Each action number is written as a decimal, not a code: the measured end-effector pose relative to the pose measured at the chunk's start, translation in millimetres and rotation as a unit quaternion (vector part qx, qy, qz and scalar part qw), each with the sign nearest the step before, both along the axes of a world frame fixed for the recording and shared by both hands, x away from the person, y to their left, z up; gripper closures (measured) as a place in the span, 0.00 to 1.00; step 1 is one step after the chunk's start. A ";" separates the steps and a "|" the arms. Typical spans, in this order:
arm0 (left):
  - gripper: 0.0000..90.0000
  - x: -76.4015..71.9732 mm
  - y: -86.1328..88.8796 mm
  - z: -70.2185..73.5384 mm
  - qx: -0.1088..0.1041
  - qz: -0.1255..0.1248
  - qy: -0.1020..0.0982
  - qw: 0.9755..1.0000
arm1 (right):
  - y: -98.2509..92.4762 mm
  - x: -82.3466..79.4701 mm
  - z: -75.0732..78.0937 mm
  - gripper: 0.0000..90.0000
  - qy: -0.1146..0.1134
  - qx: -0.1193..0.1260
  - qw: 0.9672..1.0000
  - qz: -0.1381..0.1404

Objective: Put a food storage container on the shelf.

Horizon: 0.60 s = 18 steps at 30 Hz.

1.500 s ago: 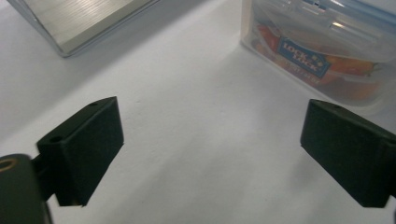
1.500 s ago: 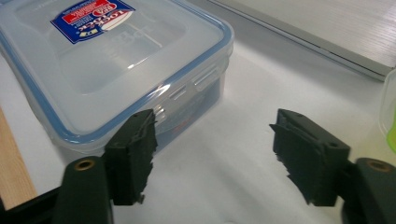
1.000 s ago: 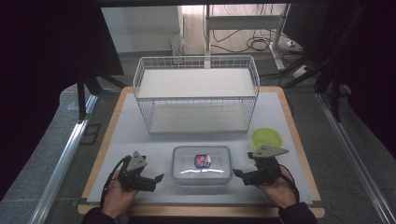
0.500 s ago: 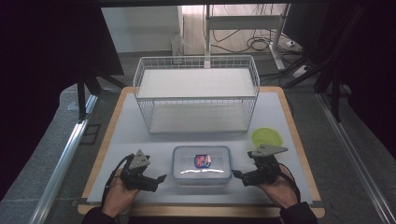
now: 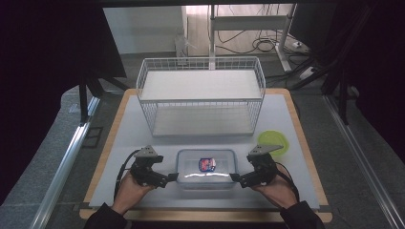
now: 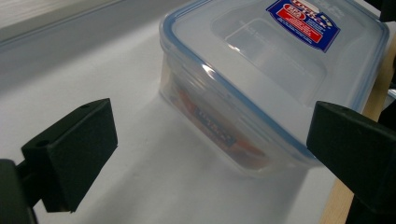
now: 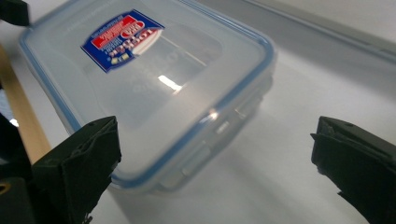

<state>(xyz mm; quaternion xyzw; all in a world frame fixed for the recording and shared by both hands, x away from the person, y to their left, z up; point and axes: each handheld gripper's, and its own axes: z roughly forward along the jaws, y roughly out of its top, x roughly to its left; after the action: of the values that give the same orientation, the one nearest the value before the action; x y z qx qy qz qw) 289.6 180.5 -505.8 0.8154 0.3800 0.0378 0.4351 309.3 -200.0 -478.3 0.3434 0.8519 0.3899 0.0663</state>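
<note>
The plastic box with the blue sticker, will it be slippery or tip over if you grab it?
The box looks stiff: hard clear walls and a clipped lid. Its glossy sides may be a bit slippery for the jaws. It sits low and wide on the table, so it probably slides rather than tips. Something is inside, so it may have some weight.

High view overhead; gripper views close, apparently sharing container [image 6: 261, 88].

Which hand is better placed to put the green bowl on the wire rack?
Right, likely. The green bowl sits on the table's right side just beyond the right tongs, which are open. The left tongs are across the clear lidded container from it, so they'd have to cross over.
</note>
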 end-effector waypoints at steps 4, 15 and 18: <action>0.00 10.8 -8.0 -5.1 -0.018 -0.023 0.028 0.999 | 7.2 7.3 -1.4 0.03 0.032 0.018 0.999 0.009; 0.00 20.8 -23.8 -16.7 -0.065 -0.076 0.082 0.992 | 17.9 21.0 -18.1 0.03 0.121 0.052 0.991 0.028; 0.05 15.1 -22.8 -9.1 -0.044 -0.078 0.070 0.994 | 17.3 20.4 -18.2 0.06 0.131 0.056 0.989 0.026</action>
<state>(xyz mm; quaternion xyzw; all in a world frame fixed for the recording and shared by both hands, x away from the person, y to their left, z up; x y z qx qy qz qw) 304.8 157.7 -514.9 0.8234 0.3457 -0.0701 0.4445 329.7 -182.7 -496.5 0.3725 0.8385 0.3905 -0.0754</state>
